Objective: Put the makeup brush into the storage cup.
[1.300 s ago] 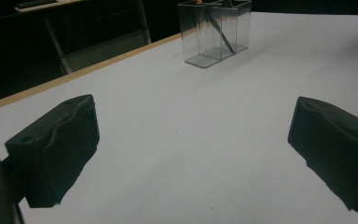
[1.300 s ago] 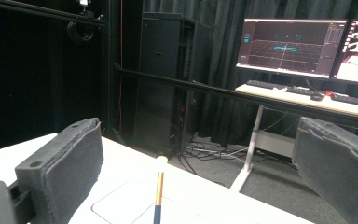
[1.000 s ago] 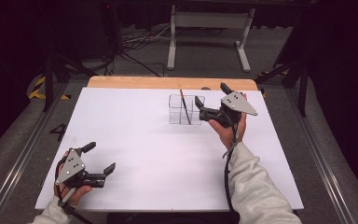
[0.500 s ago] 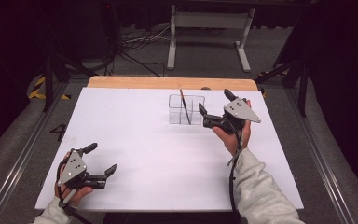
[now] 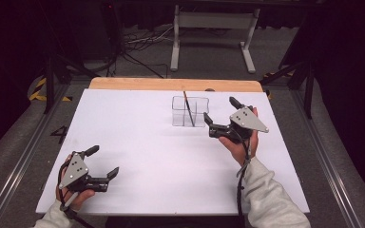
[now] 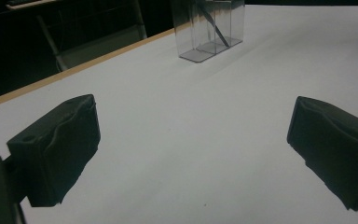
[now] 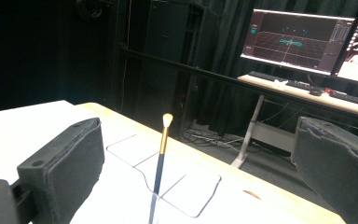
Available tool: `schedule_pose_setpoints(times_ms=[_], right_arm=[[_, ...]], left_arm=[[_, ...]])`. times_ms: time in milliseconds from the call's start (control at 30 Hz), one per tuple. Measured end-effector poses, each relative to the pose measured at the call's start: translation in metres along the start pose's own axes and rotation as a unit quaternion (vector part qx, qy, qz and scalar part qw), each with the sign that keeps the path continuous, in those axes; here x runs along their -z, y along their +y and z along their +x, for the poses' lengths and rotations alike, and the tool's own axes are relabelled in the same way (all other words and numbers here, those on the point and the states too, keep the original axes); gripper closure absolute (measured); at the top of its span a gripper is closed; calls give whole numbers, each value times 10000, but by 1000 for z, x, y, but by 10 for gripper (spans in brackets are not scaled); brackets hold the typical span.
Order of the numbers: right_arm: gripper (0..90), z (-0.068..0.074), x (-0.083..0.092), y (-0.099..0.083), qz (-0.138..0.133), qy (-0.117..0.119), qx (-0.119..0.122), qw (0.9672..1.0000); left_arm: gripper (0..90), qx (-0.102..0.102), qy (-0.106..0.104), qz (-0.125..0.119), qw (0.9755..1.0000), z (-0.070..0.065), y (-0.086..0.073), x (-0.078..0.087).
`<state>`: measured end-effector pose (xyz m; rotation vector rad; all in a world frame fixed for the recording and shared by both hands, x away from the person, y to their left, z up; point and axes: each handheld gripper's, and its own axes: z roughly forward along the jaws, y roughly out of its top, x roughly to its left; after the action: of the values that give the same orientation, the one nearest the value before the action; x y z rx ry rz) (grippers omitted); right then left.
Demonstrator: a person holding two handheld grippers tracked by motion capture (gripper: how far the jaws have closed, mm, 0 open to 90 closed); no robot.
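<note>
Writing nowhere readable: monitors [image 7: 298,42] glowing with teal grid lines behind the table [image 5: 138,142], any text on them too small to make out. Standing near the table's far edge, a clear box [image 5: 190,111] split into compartments, and leaning inside it a slim brush [image 5: 188,108] with dark blue handle, gold ferrule and pale tip. Hovering just beside the box, the right gripper [image 5: 223,116], fingers spread wide and holding nothing, the brush [image 7: 161,158] rising between them in the right gripper view. Resting at the near left corner, well apart from the box, the left gripper [image 5: 100,163], fingers likewise gaping over bare white table. Nothing lying between either gripper and the box.
</note>
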<state>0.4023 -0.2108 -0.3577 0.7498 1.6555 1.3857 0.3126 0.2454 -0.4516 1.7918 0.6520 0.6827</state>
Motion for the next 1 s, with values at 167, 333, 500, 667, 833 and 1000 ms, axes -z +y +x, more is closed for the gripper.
schedule_pose_setpoints(times_ms=[167,333,500,667,833,1000], right_arm=[[32,1,6,-2,-6,15,49,10000],[33,1,13,-3,3,39,67,10000],[36,0,20,-3,-21,18,136,9999],[36,1,23,-5,17,25,160,9999],[38,0,28,-9,50,16,174,9998],[38,0,33,-11,68,44,169,9998]], left_arm=[[32,-16,2,-1,10000,0,0,0],[32,-19,0,17,10000,1,0,0],[32,-20,5,4,10000,0,0,1],[32,-30,-3,12,10000,0,0,0],[30,-13,-14,22,10000,0,0,0],[29,-24,14,20,10000,0,0,2]])
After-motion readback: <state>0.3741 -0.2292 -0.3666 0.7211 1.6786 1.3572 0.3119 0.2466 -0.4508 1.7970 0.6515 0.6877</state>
